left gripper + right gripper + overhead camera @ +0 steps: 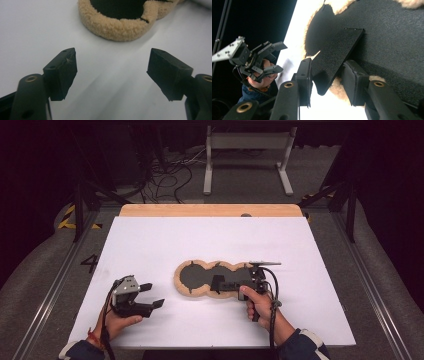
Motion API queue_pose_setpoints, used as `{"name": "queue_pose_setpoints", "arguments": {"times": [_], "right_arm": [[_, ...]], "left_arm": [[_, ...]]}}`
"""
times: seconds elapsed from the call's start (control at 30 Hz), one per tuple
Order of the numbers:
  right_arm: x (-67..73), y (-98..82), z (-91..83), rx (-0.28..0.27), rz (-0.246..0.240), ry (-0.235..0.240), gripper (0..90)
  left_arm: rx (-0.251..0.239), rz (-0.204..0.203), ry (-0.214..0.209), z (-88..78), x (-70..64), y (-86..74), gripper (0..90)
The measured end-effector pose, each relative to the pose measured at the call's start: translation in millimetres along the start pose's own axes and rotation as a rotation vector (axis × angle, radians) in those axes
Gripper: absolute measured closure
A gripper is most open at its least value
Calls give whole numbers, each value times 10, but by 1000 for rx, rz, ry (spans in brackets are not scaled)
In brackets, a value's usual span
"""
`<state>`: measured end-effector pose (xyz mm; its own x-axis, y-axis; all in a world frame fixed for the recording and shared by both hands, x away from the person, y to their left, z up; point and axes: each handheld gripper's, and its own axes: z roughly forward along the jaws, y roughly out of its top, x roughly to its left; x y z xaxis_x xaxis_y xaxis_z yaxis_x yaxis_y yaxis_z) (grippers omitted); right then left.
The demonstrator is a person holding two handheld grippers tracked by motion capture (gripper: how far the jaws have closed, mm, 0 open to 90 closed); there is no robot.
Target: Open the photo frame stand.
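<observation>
Over on the left, the left tongs [152, 295] sit low over the white bench [150, 240], held in the person's left hand [117, 320], and they point across toward the middle of the bench. Their jaws are wide apart with nothing between them, just bare white surface showing in the gap in the left gripper view. The fleecy edge of the mat [117, 27] lies a bit ahead of them, near but not touching. That mat [200, 279] is a flat thing made of three joined round lobes, black in the middle with a tan fluffy border, lying around the centre of the bench and a little toward the person. Moving right, the right tongs [216, 285] come in from the right side, gripped by the right hand [257, 302], and reach over the mat's near edge around its middle lobe. In the right gripper view those tongs [325, 82] are clamped on a black flap [337, 55], a stiff-looking textured tab that sticks up off the mat's black surface, one pad on each side of it. The tan fleece border [339, 88] shows just under the flap between the jaws. Same view also catches the left tongs [272, 57] farther off, past the bench edge against the dark background, jaws apart. A cable [274, 295] loops down from the right tongs past the wrist.
</observation>
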<state>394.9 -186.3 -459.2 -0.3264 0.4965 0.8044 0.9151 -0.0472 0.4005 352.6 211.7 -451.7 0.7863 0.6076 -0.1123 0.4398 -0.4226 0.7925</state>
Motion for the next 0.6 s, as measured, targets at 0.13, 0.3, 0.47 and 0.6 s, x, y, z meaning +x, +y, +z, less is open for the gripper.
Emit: {"name": "queue_pose_setpoints", "arguments": {"times": [0.13,0.3,0.47,0.6], "right_arm": [[2,0,10,-5,0,-10,622],[13,-5,15,-8,-9,-17,628],[23,-15,21,-10,-36,-26,630],[21,-24,24,-11,-64,-25,646]], "left_arm": [[-8,-34,-20,154,79,154,214],[-16,-75,-55,329,212,301,208],[7,-124,-93,514,278,399,190],[26,-143,-119,617,284,442,189]]}}
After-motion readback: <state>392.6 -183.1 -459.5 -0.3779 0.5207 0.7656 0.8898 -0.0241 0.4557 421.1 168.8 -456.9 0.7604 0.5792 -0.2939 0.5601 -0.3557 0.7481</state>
